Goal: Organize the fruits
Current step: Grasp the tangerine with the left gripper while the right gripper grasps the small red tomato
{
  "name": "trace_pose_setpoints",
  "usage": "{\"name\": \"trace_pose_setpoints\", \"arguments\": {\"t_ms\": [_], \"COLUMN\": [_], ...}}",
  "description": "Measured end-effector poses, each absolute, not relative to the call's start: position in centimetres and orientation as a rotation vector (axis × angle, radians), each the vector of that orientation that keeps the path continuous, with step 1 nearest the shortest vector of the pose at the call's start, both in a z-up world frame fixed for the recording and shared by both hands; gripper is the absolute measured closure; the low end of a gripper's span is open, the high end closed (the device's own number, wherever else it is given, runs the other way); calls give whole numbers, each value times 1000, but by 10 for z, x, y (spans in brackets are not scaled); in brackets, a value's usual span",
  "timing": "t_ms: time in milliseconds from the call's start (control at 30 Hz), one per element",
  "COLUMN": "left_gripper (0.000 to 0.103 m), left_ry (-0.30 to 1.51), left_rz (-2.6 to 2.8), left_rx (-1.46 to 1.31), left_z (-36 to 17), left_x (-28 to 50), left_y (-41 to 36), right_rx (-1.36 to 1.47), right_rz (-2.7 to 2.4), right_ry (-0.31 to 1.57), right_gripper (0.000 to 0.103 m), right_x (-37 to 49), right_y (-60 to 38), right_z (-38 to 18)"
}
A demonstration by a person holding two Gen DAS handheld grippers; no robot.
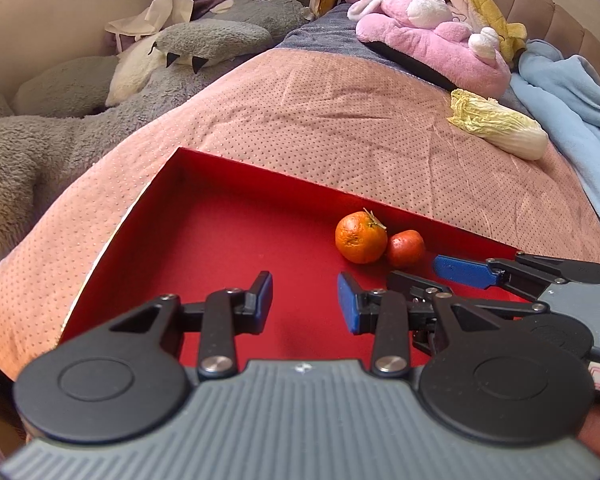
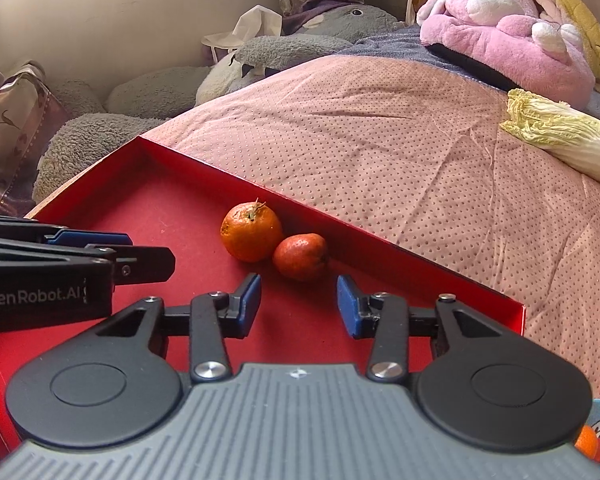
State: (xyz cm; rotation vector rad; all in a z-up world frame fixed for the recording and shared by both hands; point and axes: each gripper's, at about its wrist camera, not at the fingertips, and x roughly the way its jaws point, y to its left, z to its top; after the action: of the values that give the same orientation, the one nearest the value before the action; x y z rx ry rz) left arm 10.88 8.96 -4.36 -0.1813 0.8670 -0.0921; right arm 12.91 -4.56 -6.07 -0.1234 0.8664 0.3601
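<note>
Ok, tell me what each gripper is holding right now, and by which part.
Nothing. The left gripper and right gripper are both open and empty over the red tray; the orange and smaller fruit lie untouched.

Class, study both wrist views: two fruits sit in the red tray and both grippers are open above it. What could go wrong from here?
1. The tangerine and the smaller red fruit touch beside the red tray wall; the right gripper closing on one may nudge the other.
2. The left gripper sits close alongside the right; they could collide.
3. The cabbage, a vegetable lying on the blanket, might be wrongly sorted in.
</note>
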Motion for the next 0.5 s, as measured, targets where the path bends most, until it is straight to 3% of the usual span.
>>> {"name": "trace_pose_setpoints", "arguments": {"t_ms": [433,500], "left_gripper": [64,64], "left_ry": [873,874], "left_rz": [-102,-104], "left_rx": [-195,-193], "left_z": [-46,-47], "left_x": [111,111], "left_y": [94,93], "right_rx": [-115,-115], "right_rz": [358,370], "right_ry": [868,863], "right_gripper": [59,64], "right_x": [148,148], "right_y": [-40,-41], "right_z": [-69,-69]}}
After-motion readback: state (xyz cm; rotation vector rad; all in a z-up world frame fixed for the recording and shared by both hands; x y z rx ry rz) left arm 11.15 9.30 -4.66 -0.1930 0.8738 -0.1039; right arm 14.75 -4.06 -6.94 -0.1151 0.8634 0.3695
